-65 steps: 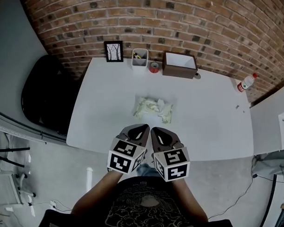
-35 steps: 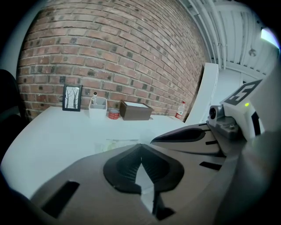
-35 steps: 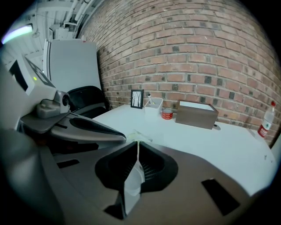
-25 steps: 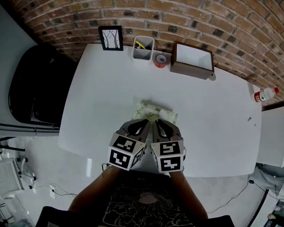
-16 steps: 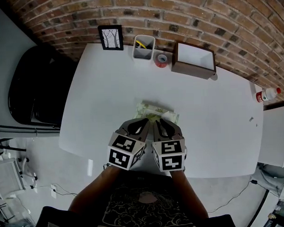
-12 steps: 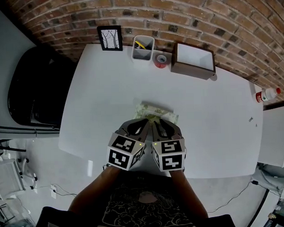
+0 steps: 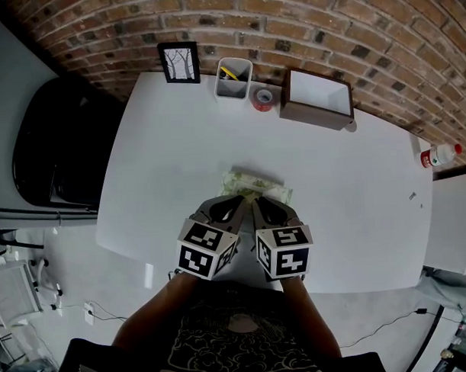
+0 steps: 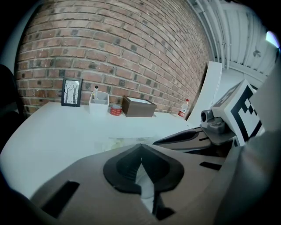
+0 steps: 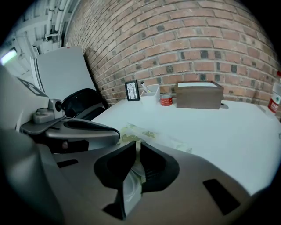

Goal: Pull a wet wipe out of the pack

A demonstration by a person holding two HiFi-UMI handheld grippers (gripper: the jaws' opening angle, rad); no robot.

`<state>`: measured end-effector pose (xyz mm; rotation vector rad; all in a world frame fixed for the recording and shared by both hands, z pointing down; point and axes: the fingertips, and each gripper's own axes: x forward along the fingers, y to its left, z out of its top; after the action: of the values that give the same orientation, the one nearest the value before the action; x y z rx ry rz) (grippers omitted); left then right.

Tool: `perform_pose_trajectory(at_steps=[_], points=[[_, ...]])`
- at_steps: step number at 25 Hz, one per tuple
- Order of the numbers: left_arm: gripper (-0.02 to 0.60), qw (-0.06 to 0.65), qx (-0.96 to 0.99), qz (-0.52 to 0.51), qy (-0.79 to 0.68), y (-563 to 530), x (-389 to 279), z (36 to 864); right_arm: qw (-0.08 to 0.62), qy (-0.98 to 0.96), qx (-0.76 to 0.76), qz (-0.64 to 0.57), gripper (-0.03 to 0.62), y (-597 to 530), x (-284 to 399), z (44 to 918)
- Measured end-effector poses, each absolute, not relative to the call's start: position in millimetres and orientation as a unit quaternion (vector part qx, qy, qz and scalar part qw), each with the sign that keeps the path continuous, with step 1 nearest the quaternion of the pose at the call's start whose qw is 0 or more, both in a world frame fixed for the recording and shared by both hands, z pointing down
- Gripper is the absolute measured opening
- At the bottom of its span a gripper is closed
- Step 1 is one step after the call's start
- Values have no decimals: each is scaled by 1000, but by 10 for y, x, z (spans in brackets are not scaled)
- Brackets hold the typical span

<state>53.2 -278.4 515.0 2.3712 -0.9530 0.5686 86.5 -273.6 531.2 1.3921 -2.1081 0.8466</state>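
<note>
The pale green wipe pack point(image 7: 254, 182) lies on the white table point(image 7: 171, 161), mostly covered by both grippers. My left gripper point(image 7: 236, 199) sits over the pack's near left part, its jaws closed tip to tip point(image 8: 140, 147); only a white strip shows behind the tips. My right gripper point(image 7: 259, 201) is at the pack's near right part. Its jaws point(image 9: 134, 147) are nearly together, with a pale green-white piece of the pack pinched between them. The rest of the pack point(image 9: 162, 138) stretches out flat beyond. What the pinched piece is exactly stays unclear.
Along the brick wall stand a framed picture point(image 7: 178, 63), a white pen cup point(image 7: 234, 78), a red tape roll point(image 7: 262, 99) and a brown box point(image 7: 317, 100). A bottle point(image 7: 440, 154) stands far right. A black chair point(image 7: 48, 150) is left of the table.
Both grippers have come forward onto the pack. The white bit that showed at the pack's right end is now hidden, and the right gripper has shifted slightly right.
</note>
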Motion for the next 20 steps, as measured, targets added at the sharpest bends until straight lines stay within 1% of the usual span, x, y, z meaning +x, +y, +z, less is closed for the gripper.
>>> perform_pose_trajectory(at_steps=[5, 20], points=[[12, 257, 875, 208, -354, -2771, 548, 5138, 231, -771, 503, 314, 23, -2727, 870, 5324], [12, 245, 874, 197, -370, -2761, 489, 5019, 211, -776, 508, 308, 17, -2713, 877, 5211]])
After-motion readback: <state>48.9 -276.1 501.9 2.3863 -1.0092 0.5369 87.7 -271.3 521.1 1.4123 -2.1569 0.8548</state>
